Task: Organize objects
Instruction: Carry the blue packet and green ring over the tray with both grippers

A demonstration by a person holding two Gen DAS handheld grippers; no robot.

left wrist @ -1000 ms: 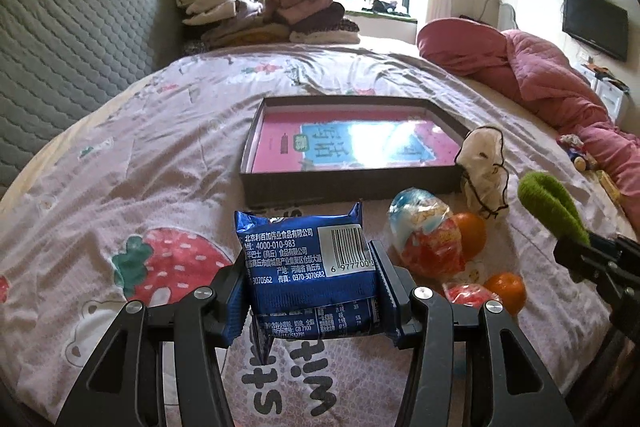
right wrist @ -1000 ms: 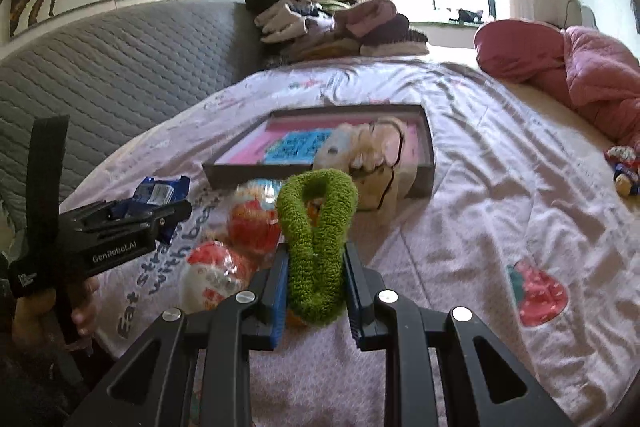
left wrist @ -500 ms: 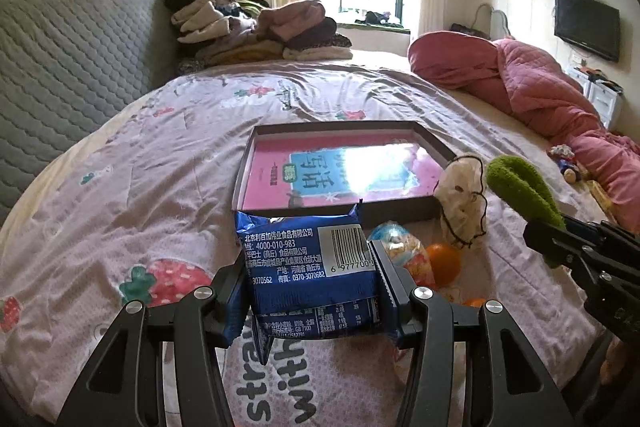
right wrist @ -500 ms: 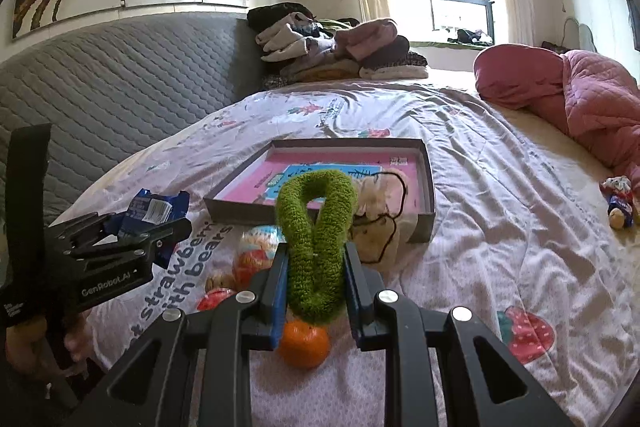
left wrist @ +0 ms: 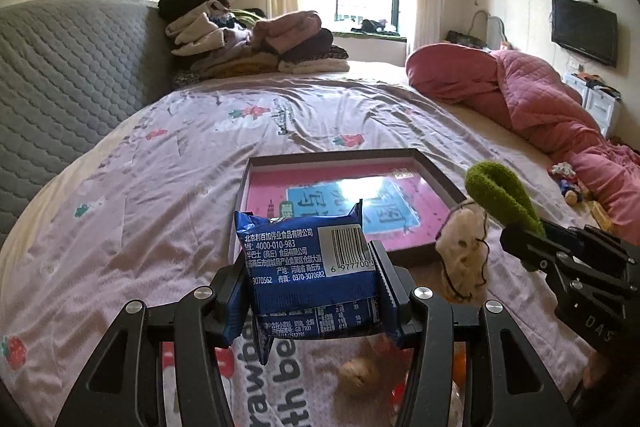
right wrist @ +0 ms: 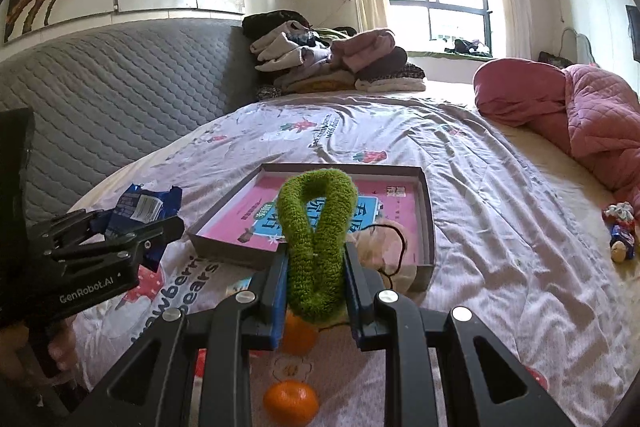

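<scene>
Your left gripper (left wrist: 312, 291) is clamped on a blue snack packet (left wrist: 310, 267), its glossy crinkled film bulging between the two pads, barcode side up; your right gripper (right wrist: 316, 279) is closed around a green fuzzy loop (right wrist: 318, 239), a soft plush band that stands upright above the fingers. Just ahead of both tools lies the shallow dark-rimmed box (left wrist: 344, 155), a rigid rectangular tray with a shiny pink and blue printed sheet on its floor. A limp cream pouch with black cord (left wrist: 464, 255) slumps against the box's near corner, between your two grippers. Below your right gripper two smooth round oranges (right wrist: 291, 402) rest on the wrinkled pink bedsheet (left wrist: 140, 207), and a small tan lump, too blurred to name, lies under your left. The likely risks: the slick packet could slide out of the pads if you loosen early, the springy loop may cling to the fingers or roll past the low rim, and either tool could snag the pouch's cord or nudge the oranges across the soft bedding.
</scene>
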